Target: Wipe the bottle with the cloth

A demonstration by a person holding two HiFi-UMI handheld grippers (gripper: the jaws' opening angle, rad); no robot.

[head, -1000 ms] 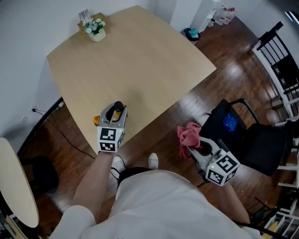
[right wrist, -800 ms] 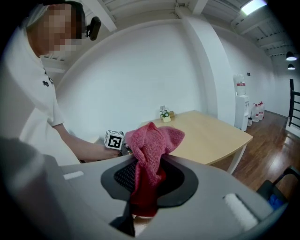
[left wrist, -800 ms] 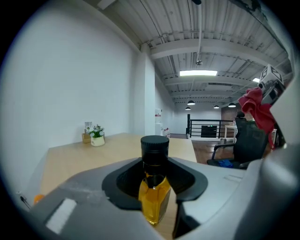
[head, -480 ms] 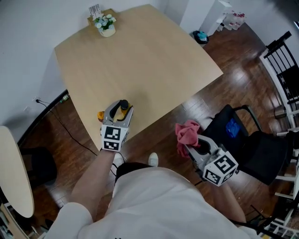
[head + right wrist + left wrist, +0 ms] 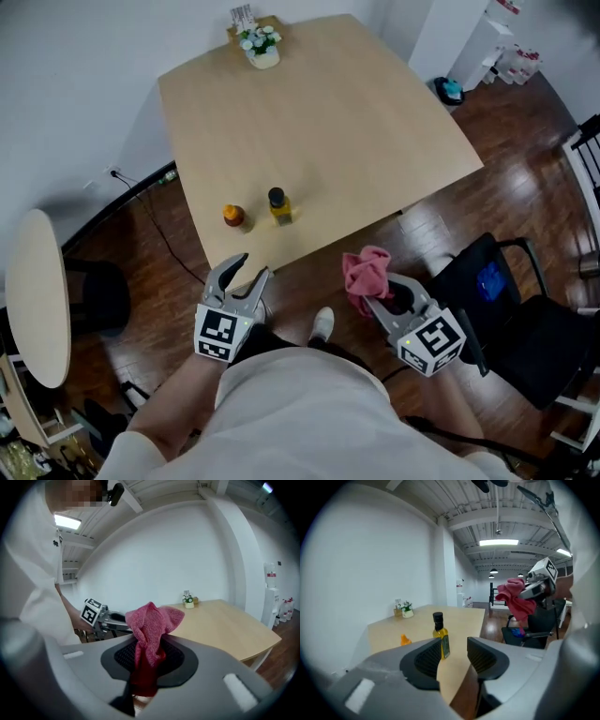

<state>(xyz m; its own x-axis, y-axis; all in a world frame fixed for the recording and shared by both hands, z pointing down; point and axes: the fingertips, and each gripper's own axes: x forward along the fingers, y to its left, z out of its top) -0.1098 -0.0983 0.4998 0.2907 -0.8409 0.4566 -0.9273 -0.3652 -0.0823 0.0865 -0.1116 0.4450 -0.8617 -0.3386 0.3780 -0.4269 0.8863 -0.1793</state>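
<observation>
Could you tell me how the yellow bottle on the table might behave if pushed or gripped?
The bottle is tall and narrow, so a push near its top would probably tip it. Its smooth-looking body may slip. It looks mostly full, so it is likely fairly heavy for its size.

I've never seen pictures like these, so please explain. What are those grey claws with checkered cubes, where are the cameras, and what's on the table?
It isn't a robot. A person holds a two-jaw grabbing tool in each hand. One picture comes from a camera on the person's head, looking down. The other two come from cameras riding on each tool, looking along its jaws. The left gripper is open and empty. The right gripper is pinched shut on a pink cloth. On the wooden table stand a bottle of yellow liquid with a black cap, a small orange thing beside it, and a flower pot at the far end. The cloth is for wiping the bottle, but nothing touches it now.
</observation>
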